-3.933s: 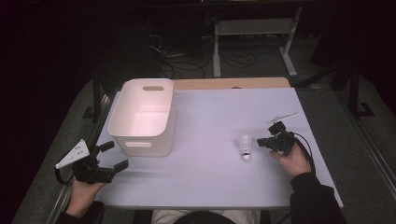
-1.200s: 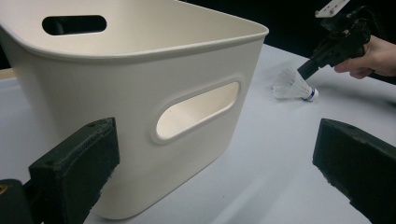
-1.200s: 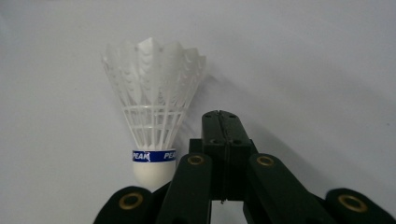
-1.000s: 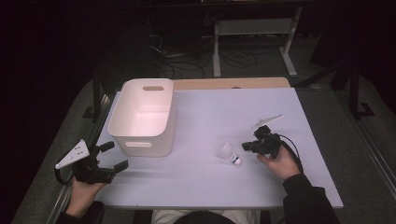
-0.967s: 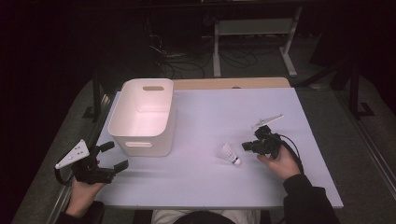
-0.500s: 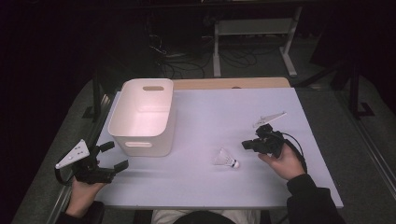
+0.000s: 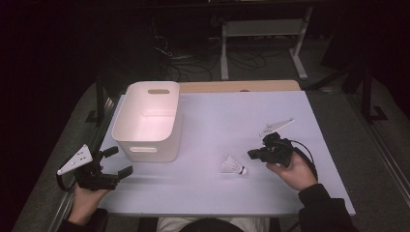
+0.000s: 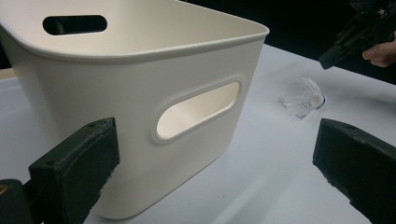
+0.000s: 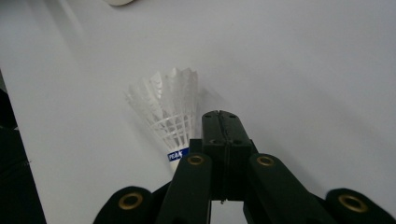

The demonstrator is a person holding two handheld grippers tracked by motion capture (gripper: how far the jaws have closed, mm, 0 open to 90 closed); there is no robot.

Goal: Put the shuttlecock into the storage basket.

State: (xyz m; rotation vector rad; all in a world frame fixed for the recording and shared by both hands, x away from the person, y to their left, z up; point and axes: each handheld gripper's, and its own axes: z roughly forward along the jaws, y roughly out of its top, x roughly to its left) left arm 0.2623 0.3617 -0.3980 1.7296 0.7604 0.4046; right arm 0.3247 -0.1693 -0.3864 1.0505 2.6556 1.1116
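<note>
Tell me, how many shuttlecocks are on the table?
1. The shuttlecock lies on its side on the table, right of the bin and just in front of the right tongs. The bin's inside looks bare, though its near wall hides part of the floor.

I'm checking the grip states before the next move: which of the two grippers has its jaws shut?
The right gripper, beside the shuttlecock: its two black jaws are pressed flat together with nothing between them. The left gripper, near the white bin, has jaws spread wide apart.

White feathered shuttlecock [image 7: 234, 166] on its side on the table [image 7: 212, 116]
</note>
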